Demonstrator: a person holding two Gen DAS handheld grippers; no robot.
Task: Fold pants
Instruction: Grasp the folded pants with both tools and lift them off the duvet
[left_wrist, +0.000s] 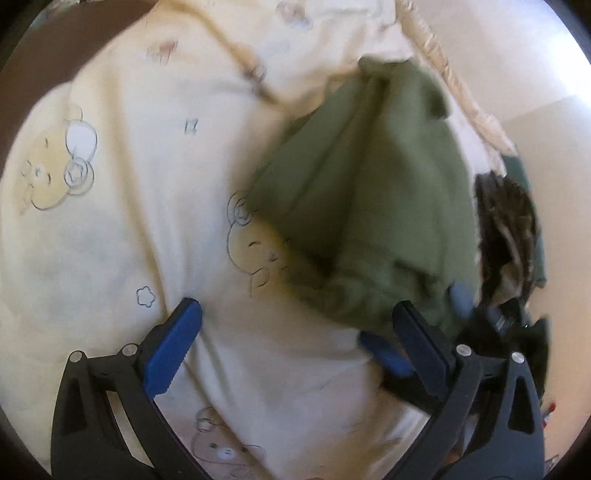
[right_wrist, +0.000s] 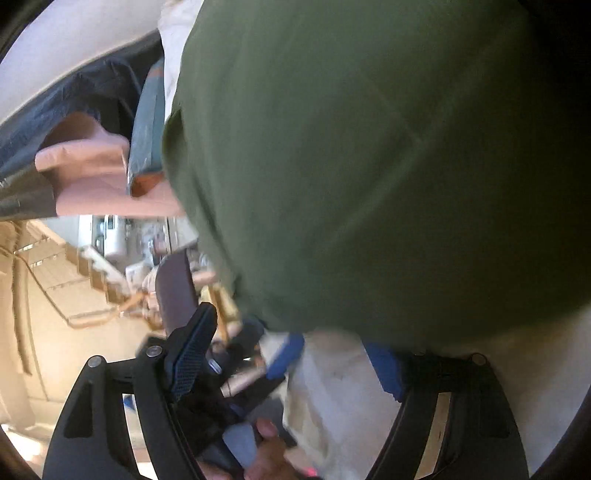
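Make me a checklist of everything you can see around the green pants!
Surface: pale yellow blanket with bear drawings.
Job's things: green pants, bunched in a heap on the blanket.
Clutter: dark patterned cloth beside the pants; pink cloth and folded teal cloth, seen from the right wrist.
Grippers: left tool open, holding nothing; right tool open at the pants' edge.
Cables: nothing seen.
Surroundings: light floor; blurred room beyond.

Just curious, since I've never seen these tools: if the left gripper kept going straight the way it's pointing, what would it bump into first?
Most likely the pale yellow bedsheet. The left gripper is open and angled down at bare sheet. The green pants lie right of its line, near its right finger, though blur makes depth uncertain.
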